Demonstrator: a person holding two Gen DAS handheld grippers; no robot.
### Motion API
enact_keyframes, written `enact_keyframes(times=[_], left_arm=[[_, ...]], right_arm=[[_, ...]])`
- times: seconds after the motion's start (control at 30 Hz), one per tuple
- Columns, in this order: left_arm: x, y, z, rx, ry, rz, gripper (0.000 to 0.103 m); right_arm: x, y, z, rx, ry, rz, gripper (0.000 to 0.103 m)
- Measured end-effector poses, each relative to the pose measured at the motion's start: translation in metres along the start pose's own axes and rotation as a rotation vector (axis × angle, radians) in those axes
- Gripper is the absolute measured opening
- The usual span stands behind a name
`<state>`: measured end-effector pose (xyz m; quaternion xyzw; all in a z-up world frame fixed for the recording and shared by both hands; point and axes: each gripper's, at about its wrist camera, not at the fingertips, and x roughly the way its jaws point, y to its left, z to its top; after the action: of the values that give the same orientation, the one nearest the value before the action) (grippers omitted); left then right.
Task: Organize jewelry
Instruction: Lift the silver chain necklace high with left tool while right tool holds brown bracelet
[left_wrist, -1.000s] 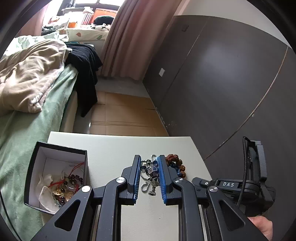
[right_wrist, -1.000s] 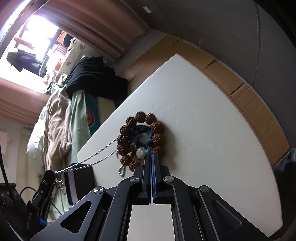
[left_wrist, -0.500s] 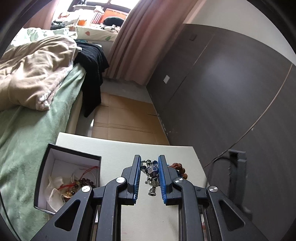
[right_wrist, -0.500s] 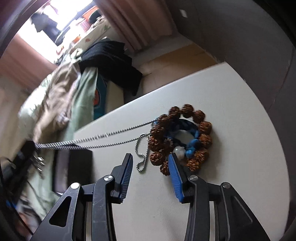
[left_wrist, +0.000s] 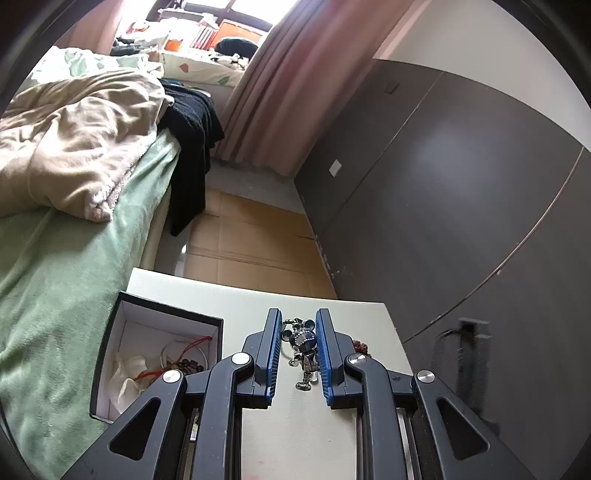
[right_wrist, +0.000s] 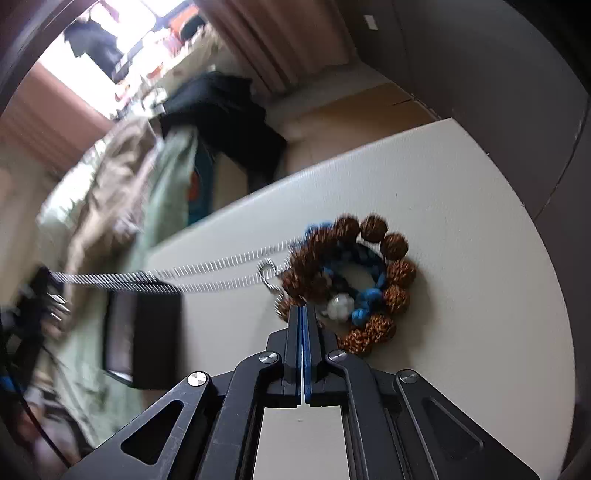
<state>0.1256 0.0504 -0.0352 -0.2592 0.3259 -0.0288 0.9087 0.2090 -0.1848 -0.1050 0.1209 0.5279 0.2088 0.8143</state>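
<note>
My left gripper (left_wrist: 298, 350) is shut on a silver mouse-shaped pendant (left_wrist: 306, 347) and holds it above the white table (left_wrist: 295, 435). Its silver chain (right_wrist: 207, 271) stretches taut across the table to a brown bead bracelet (right_wrist: 369, 280) with blue cord. My right gripper (right_wrist: 303, 314) is shut, its tips at the bracelet's near-left edge where the chain ends; what they pinch is hidden. A black box (left_wrist: 159, 350) with white lining holds other jewelry, left of the left gripper.
A bed with green sheet (left_wrist: 55, 258) and beige blanket runs along the table's left side. A dark wardrobe wall (left_wrist: 461, 203) stands to the right. The black box also shows blurred in the right wrist view (right_wrist: 147, 332).
My left gripper has lifted the pendant up and away, pulling the chain taut. My right gripper opened half a second ago and has now shut at the bracelet's edge.
</note>
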Motion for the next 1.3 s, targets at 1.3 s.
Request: enact_keyframes(times=[1.3], left_arm=[[-0.026, 0.009, 0.012, -0.035, -0.064, -0.038, 0.019]], right_arm=[[0.011, 0.007, 0.0, 0.034, 0.016, 0.047, 0.021]])
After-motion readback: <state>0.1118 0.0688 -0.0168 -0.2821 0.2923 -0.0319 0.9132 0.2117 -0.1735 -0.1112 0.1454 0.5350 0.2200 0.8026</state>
